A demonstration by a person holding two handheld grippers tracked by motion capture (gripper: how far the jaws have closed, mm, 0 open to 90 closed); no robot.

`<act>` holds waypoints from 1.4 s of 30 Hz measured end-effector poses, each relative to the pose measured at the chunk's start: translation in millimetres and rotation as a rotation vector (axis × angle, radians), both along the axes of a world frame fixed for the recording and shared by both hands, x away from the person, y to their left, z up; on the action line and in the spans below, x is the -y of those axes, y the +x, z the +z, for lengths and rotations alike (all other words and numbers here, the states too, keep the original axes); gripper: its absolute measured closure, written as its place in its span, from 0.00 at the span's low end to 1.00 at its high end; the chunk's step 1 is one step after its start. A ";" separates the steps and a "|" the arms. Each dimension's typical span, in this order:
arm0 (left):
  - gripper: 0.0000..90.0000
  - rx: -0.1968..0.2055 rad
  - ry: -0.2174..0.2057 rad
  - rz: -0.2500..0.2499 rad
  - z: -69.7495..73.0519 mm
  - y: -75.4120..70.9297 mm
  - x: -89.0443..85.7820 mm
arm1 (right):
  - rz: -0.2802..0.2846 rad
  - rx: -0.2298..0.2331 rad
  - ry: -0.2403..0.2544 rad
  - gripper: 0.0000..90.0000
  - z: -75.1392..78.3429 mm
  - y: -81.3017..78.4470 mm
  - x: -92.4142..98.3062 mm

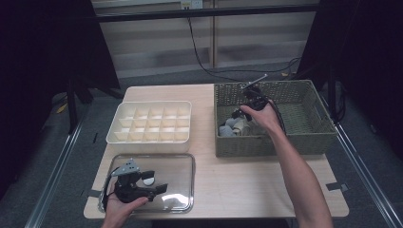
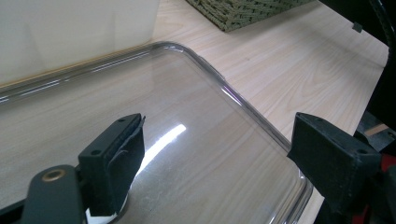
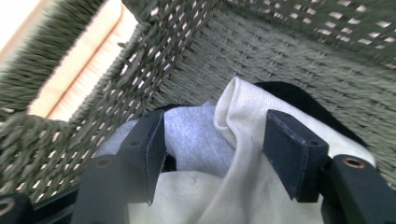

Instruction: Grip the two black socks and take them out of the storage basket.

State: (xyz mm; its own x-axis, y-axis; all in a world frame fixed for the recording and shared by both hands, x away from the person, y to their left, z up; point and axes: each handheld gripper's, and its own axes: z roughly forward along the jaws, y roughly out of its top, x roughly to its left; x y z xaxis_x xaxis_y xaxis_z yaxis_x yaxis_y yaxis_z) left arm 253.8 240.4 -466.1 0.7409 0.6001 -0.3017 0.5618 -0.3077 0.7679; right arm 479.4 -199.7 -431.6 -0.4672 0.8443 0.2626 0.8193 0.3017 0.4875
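Light wood table [image 1: 237,180] in a dim room, dark curtains on both sides and a pale wall at the back. Nearest the person, at the front left edge, there's a clear plastic lid [image 1: 178,164] lying flat, and the left gripper [image 1: 159,187] sits right over it with its jaws spread wide and nothing between them. In the left gripper view the lid's rounded corner [image 2: 219,79] runs between the two black pads, so that one's just released.

Just behind the lid is a cream divider tray [image 1: 151,137] with lots of small square compartments.

Over on the right, further back, is the green woven basket [image 1: 304,142]. The right gripper [image 1: 247,116] is dipped into its front left corner, down among a small pile of rolled socks [image 1: 230,128]. From the right gripper view the jaws are partway apart, straddling a cream sock [image 3: 243,135] with a grey one [image 3: 196,135] beside it and something black behind. The pads don't look clamped on the fabric.
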 end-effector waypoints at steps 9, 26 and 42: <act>0.20 0.003 0.000 -0.001 0.5 -0.5 -1.0 | 0.034 -0.074 -0.052 0.45 -14.2 2.7 -4.7; 0.19 -0.002 -0.004 0.006 -0.5 0.2 -2.4 | 0.001 -0.028 -0.072 0.86 -8.0 -2.2 -2.0; 0.19 -0.002 -0.003 0.004 0.1 0.9 -1.3 | -0.092 0.104 0.181 0.90 25.4 -24.1 43.2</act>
